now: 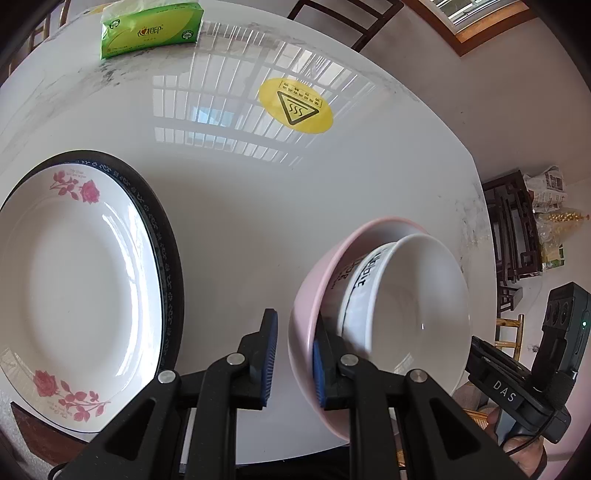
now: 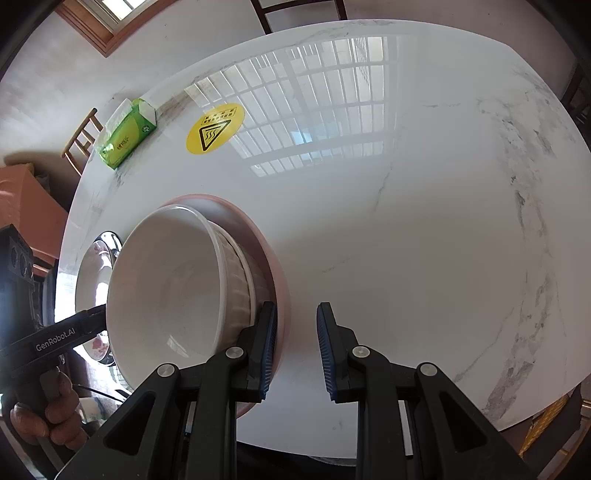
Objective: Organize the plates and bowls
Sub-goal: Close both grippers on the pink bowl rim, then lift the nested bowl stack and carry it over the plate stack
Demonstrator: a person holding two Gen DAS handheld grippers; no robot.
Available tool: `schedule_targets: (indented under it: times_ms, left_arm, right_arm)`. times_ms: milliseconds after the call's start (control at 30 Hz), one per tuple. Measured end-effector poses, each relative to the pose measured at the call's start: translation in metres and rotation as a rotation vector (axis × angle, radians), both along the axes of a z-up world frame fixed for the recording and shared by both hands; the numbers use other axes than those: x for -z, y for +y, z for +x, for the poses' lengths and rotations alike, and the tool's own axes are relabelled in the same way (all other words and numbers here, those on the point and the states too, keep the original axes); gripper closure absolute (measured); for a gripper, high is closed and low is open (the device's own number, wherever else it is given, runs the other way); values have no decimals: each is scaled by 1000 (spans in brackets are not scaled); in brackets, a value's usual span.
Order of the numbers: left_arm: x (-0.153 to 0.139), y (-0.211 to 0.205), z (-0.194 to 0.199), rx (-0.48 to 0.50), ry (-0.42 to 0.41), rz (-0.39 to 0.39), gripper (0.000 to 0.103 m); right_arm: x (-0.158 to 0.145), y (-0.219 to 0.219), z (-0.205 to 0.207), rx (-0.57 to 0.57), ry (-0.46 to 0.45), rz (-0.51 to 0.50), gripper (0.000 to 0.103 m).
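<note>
A white bowl (image 1: 413, 295) with black lettering sits nested in a pink bowl (image 1: 314, 295) on the white marble table (image 1: 240, 192). My left gripper (image 1: 293, 363) is open, its right finger inside the pink bowl's rim and its left finger outside. A white rose-patterned plate (image 1: 74, 280) lies on a dark-rimmed plate (image 1: 162, 229) at the left. In the right wrist view the white bowl (image 2: 170, 291) sits in the pink bowl (image 2: 269, 254). My right gripper (image 2: 295, 350) is open astride the pink rim, left finger inside.
A green tissue pack (image 1: 151, 29) lies at the table's far edge; it also shows in the right wrist view (image 2: 127, 134). A yellow heat-warning sticker (image 1: 295, 105) marks the table middle. Dark chairs and wooden furniture (image 1: 513, 229) stand around the table.
</note>
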State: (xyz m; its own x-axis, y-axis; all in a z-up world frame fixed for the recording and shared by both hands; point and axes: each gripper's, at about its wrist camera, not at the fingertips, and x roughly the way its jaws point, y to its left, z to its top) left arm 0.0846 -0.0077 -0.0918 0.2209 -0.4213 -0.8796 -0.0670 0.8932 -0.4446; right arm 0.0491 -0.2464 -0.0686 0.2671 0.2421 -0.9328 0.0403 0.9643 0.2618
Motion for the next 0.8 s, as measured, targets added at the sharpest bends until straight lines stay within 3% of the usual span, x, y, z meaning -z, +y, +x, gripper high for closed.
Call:
schedule_targets:
  times_ms: [300, 500, 633, 800]
  left_arm:
    - [-4, -4, -6, -3, -35, 28, 87]
    - [-5, -8, -9, -6, -47, 44, 87]
    - [-5, -10, -12, -8, -54, 46, 87]
    - [-6, -12, -13, -10, -60, 50, 88]
  right_arm:
    - [4, -6, -2, 37, -1, -9, 65]
    - [3, -4, -3, 38, -9, -20, 64]
    - [2, -3, -4, 36, -24, -18, 68]
    - [-1, 2, -5, 30, -38, -16, 81]
